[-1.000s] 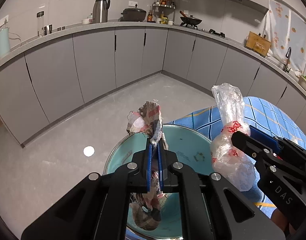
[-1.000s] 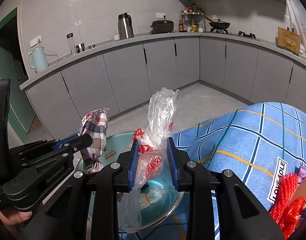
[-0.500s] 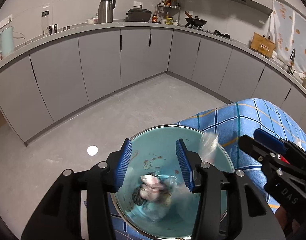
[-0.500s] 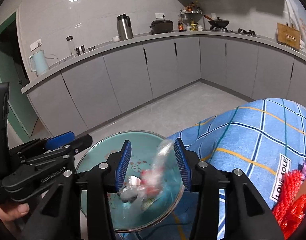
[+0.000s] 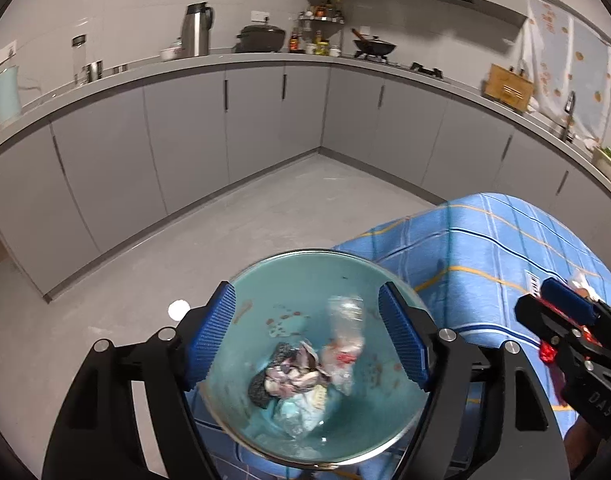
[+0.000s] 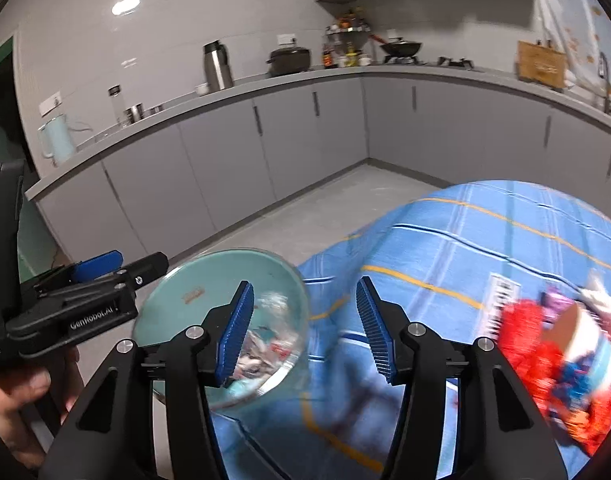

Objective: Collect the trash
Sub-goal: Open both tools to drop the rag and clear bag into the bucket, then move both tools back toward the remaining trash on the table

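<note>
Both wrappers (image 5: pixel 305 376) now lie in the bin (image 5: pixel 385 276); left gripper (image 5: pixel 307 338) and right gripper (image 6: pixel 303 330) gape empty

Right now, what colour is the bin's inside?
Pale teal inside the bin, stained; clearest in the left wrist view.

Bright ceiling spots (image 6: pixel 125 6) glare overhead; fisheye bends the kitchen worktop (image 5: pixel 265 60) and blackens the corners; motion blur smears the blue tablecloth (image 6: pixel 485 248) in the right view.

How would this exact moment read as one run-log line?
left gripper: open | right gripper: open | crumpled wrapper, plastic bag: in teal bin
</note>
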Demonstrator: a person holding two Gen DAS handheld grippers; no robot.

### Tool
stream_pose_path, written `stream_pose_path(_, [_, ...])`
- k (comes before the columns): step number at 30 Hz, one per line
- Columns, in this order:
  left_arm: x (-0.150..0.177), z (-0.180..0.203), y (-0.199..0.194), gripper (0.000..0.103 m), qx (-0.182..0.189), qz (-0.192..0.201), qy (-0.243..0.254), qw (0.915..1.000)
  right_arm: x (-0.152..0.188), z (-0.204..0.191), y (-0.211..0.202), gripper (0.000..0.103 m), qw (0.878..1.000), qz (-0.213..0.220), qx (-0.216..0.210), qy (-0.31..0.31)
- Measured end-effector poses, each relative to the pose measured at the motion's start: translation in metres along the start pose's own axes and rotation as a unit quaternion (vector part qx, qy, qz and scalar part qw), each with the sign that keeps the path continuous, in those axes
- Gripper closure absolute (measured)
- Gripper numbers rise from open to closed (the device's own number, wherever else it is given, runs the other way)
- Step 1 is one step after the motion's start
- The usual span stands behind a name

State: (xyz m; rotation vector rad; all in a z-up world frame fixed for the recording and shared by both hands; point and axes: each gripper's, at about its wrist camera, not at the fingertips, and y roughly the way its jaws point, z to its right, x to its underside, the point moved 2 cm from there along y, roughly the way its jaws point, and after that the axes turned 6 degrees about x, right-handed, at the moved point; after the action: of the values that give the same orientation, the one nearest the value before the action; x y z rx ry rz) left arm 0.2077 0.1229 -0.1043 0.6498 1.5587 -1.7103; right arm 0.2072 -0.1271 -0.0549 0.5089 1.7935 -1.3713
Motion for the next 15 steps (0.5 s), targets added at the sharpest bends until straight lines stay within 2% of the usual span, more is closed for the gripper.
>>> stream_pose_path(6, [0.004, 0.044, 0.0, 0.023, 0.032, -0.005, 0.031, 0.999, 0.006, 0.036, -0.033, 0.045, 0.999, 0.021, 0.044, 0.014])
stream_pose_path(15, [0.016, 0.113, 0.004, 0.021, 0.077, -0.019, 0.083, 0.9934, 0.027, 0.097, -0.067, 0.044, 0.993, 0.03, 0.099, 0.05])
